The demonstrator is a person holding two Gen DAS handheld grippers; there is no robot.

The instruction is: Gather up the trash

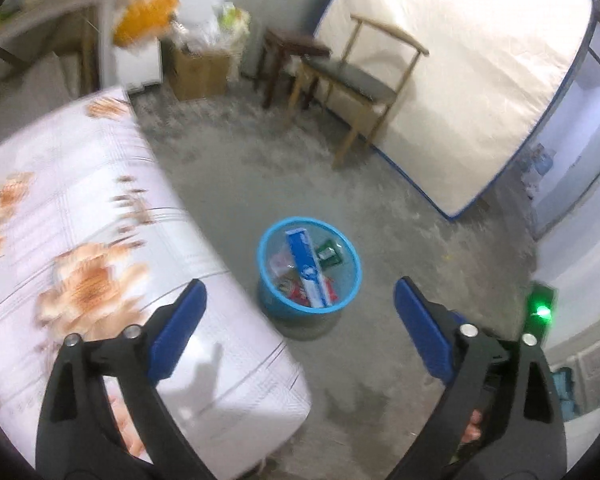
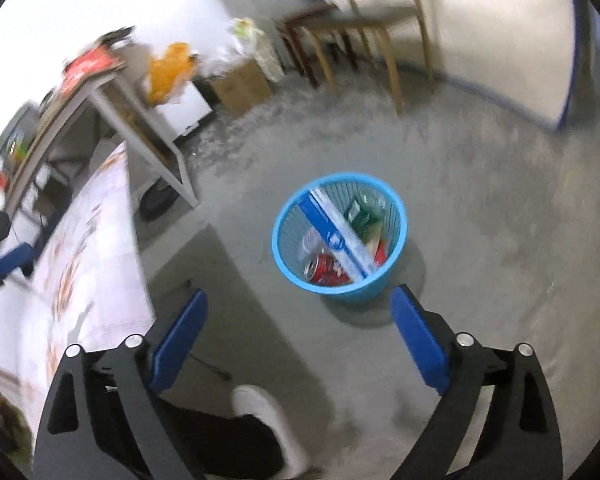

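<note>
A round blue mesh bin (image 1: 342, 304) stands on the grey floor beside the bed. Inside it lie a long blue-and-white box (image 1: 307, 268), a green packet (image 1: 327, 253) and red wrappers. The right wrist view looks down into the same bin (image 2: 376, 284), showing the long box (image 2: 340, 236), a green packet (image 2: 360, 212) and a red can (image 2: 324, 269). My left gripper (image 1: 300, 308) is open above and short of the bin, nothing between its blue pads. My right gripper (image 2: 298, 314) is likewise open and empty, higher than the bin. The left gripper's blue pad (image 2: 10, 258) shows at the left edge.
A bed with a flowered white sheet (image 1: 72, 240) fills the left. A wooden chair (image 1: 360, 80), a dark stool (image 1: 292, 56) and a mattress leaning on the wall (image 1: 460, 80) stand behind the bin. A cardboard box (image 1: 200, 72) and a table (image 2: 112, 92) are at the back left. A person's white shoe (image 2: 268, 424) is on the floor.
</note>
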